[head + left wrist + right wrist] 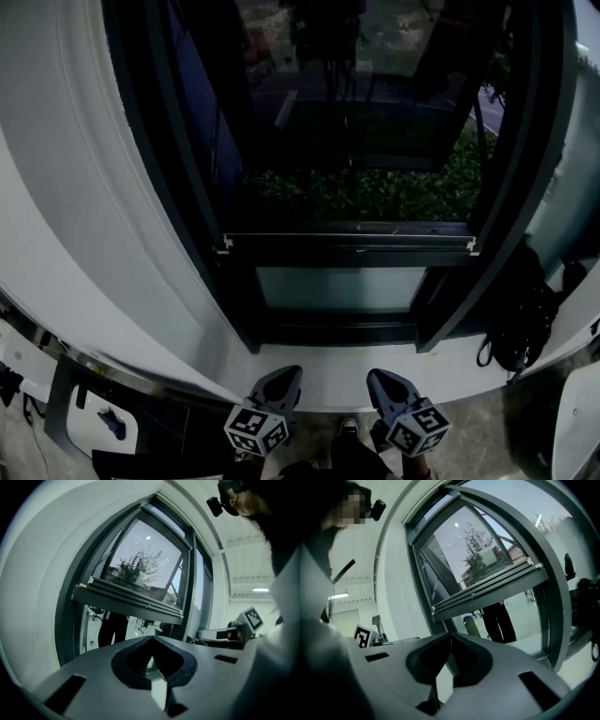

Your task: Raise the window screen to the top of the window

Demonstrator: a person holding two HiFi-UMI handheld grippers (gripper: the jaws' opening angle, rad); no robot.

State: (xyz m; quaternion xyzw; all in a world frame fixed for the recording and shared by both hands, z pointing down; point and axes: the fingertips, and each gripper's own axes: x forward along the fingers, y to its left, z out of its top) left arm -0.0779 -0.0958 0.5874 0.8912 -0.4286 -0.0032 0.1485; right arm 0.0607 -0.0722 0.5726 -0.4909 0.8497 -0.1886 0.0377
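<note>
The window screen's dark bottom bar [349, 244] runs across the dark window frame partway up, with a glass pane below it. That bar also crosses the left gripper view [129, 599] and the right gripper view [487, 592]. My left gripper [286, 375] and right gripper [380, 378] sit side by side at the picture's bottom, back from the white sill [328, 361] and apart from the bar. Both are shut with nothing between the jaws, as the left gripper [152, 641] and right gripper [451, 639] show in their own views.
A black bag with cables [520, 319] lies on the sill at the right of the window. White wall curves away on both sides. Green bushes [375, 192] show outside through the glass. A dark stand [70, 412] is at the lower left.
</note>
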